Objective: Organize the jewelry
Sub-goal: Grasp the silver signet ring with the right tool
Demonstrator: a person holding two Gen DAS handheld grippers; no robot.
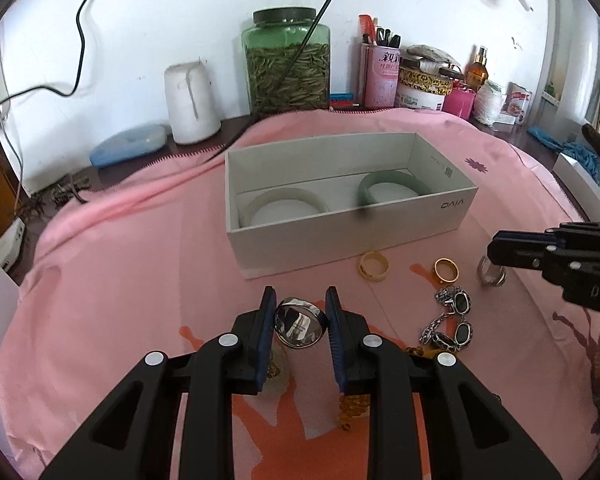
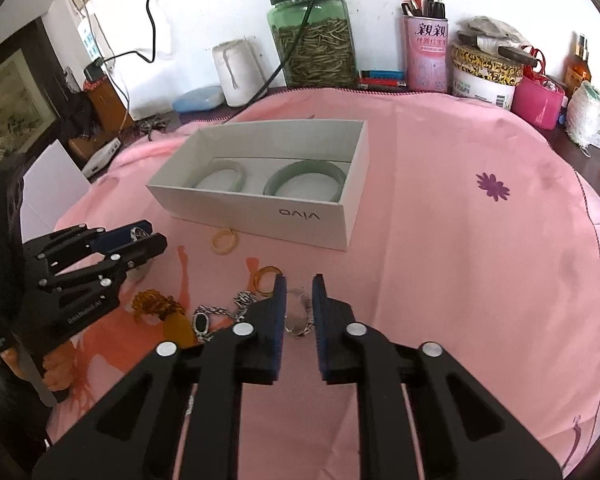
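Observation:
My left gripper (image 1: 300,300) is shut on a wide silver bangle (image 1: 300,322) and holds it above the pink cloth, in front of the white box (image 1: 340,232). The box holds a pale bangle (image 1: 284,204) and a green bangle (image 1: 396,186). My right gripper (image 2: 299,286) stands with its fingers on either side of a silver ring (image 2: 298,316) on the cloth; contact is not clear. A cream ring (image 1: 374,266), a gold ring (image 1: 446,270), a black-stone chain bracelet (image 1: 452,320) and amber beads (image 2: 156,304) lie on the cloth.
Along the back wall stand a green glass jar (image 1: 286,64), a white jug (image 1: 190,100), a pink pen tin (image 1: 380,76), tubs and bottles. A black cable (image 1: 80,40) hangs down at the left. The pink cloth (image 2: 460,260) covers the table.

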